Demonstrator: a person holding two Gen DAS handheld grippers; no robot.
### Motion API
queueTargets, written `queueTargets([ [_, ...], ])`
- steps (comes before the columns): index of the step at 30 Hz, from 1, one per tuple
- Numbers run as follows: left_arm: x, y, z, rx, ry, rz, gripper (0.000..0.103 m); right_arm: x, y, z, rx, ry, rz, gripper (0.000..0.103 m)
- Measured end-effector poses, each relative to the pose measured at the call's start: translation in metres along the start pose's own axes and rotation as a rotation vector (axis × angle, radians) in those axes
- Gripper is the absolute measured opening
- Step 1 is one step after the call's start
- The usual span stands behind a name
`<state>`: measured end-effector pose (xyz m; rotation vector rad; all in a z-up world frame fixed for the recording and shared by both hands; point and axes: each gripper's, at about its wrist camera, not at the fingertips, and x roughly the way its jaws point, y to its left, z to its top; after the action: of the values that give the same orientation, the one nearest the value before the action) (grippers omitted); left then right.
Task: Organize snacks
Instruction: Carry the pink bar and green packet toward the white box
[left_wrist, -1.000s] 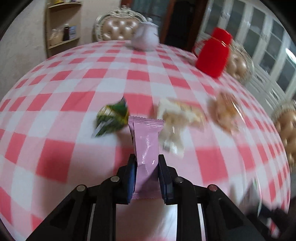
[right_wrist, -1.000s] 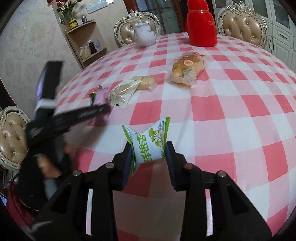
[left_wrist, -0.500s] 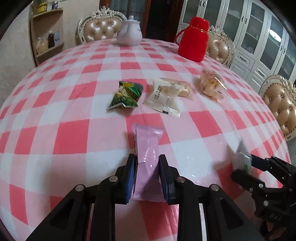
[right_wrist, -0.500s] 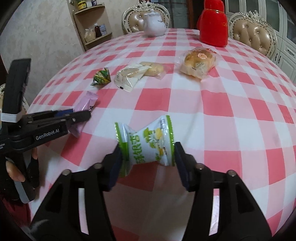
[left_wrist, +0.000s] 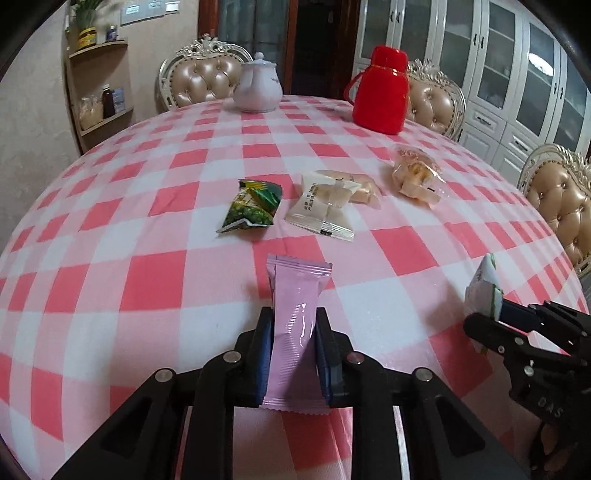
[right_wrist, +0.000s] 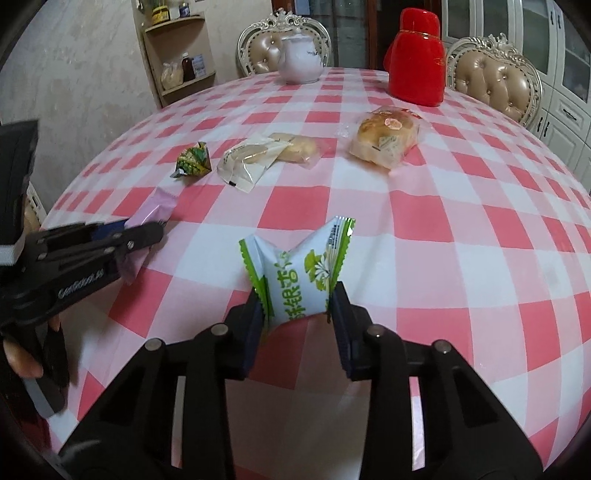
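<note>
Pink sachet (left_wrist: 295, 325) stands pinched in the left gripper (left_wrist: 291, 354), jaws closed tight on it, above the near table (left_wrist: 110, 280). To its right, the right gripper (right_wrist: 299, 321) is closing, squeezing a green-white packet (right_wrist: 299, 277).

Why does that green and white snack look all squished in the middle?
The right gripper is closing on the green-and-white snack packet, pinching its waist so both ends flare out. The left gripper holds the pink packet without crumpling it. Nothing on the table looks spilled or torn.
</note>
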<state>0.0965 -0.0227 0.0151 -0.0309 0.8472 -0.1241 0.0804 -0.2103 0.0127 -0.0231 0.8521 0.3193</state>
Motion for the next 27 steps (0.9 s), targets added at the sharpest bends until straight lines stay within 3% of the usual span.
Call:
queueTargets([
  [9, -0.029, 0.023, -0.018, -0.095, -0.055, -0.002, 0.022, -0.016, 0.021, -0.011, 0.001, -0.037, 0.038, 0.038],
  [15, -0.044, 0.028, -0.028, -0.114, -0.086, 0.007, 0.022, -0.029, 0.040, -0.017, 0.012, -0.059, 0.128, 0.039],
  [27, -0.069, 0.053, -0.055, -0.215, -0.114, 0.000, 0.022, -0.038, 0.070, -0.028, 0.012, -0.065, 0.215, 0.039],
])
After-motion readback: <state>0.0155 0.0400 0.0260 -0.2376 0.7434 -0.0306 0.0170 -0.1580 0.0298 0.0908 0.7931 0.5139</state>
